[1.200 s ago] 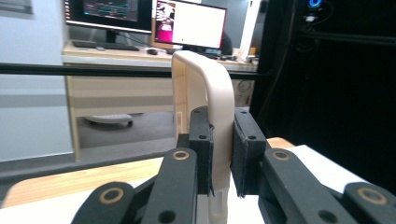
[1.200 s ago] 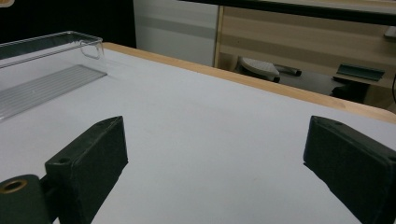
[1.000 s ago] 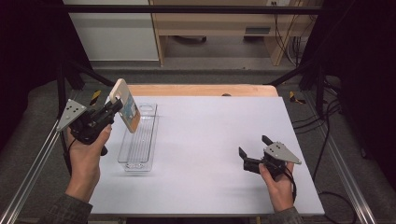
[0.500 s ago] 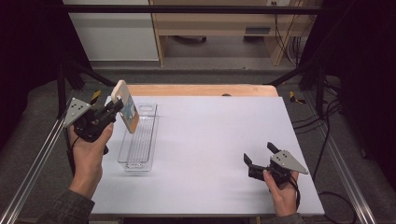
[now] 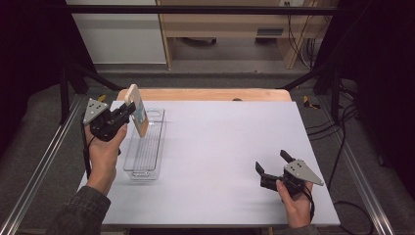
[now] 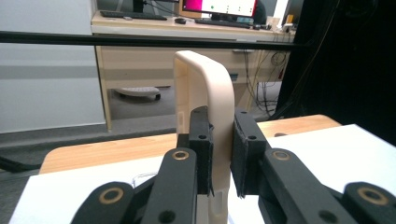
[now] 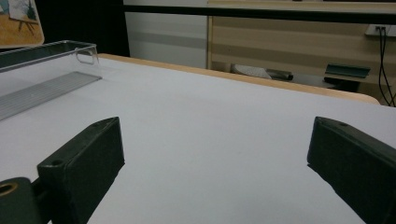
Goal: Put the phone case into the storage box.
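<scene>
The table (image 5: 220, 147), covered by a white sheet with a strip of bare wood along its far edge, takes up the middle of the scene, and most of its surface is bare. On its left side lies a long clear plastic tray (image 5: 144, 154), set lengthwise from near to far, with a ribbed floor and a small handle cut-out at its far end; its open top makes it a likely place for something to be lowered in from above.

Above the far left part of the tray hangs a cream-framed picture tile (image 5: 137, 115), a flat rectangular piece with a coloured print on its face. It is held on edge and tilted, clear of the tray floor. The left gripper (image 5: 117, 117) pinches it across the thin frame, jaws pressed tight on either side of the rim, as the left gripper view makes plain (image 6: 219, 140). Holding it by the edge keeps the face free and lets the piece slip narrow-side down between the tray walls.

The right gripper (image 5: 274, 166) rests low at the near right of the table, well apart from the tray, jaws spread wide and holding nothing; it seems parked out of the way.
</scene>
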{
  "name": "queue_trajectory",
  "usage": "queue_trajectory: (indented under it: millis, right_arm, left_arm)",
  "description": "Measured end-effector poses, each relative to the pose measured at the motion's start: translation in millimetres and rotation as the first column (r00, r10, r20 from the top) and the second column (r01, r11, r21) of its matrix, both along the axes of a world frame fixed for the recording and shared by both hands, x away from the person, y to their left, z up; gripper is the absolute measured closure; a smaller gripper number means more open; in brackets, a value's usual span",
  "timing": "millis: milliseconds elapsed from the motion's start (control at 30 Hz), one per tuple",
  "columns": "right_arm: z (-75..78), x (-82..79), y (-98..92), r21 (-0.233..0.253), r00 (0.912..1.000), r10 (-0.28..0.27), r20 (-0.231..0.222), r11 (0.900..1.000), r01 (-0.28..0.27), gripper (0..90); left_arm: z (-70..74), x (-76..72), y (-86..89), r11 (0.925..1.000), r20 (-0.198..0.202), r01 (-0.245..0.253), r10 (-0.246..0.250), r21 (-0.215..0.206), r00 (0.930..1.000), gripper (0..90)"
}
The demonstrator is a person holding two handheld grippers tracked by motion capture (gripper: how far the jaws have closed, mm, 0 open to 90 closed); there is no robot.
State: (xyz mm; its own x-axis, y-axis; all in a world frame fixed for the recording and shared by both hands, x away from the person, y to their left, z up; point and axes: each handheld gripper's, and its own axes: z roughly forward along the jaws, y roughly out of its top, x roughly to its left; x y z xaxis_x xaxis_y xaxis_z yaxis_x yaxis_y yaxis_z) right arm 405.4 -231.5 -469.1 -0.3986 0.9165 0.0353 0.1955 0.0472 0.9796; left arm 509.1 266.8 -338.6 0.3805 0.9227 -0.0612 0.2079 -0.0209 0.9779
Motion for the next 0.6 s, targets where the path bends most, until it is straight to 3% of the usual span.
queue_trajectory:
  millis: [400,600]
  right_arm:
    - [-0.4,0.4,-1.2,0.007,1.0,-0.002,0.004,1.0,0.002,4.1]
    - [-1.3,0.8,-2.5,0.005,1.0,-0.004,0.002,1.0,0.004,4.1]
  left_arm:
    - [-7.3,26.6,3.2,0.9982,-0.041,-0.039,0.041,0.046,0.9983,79.6]
    - [-16.5,44.1,7.3,0.9974,-0.066,-0.057,0.06,0.043,0.9961,79.6]
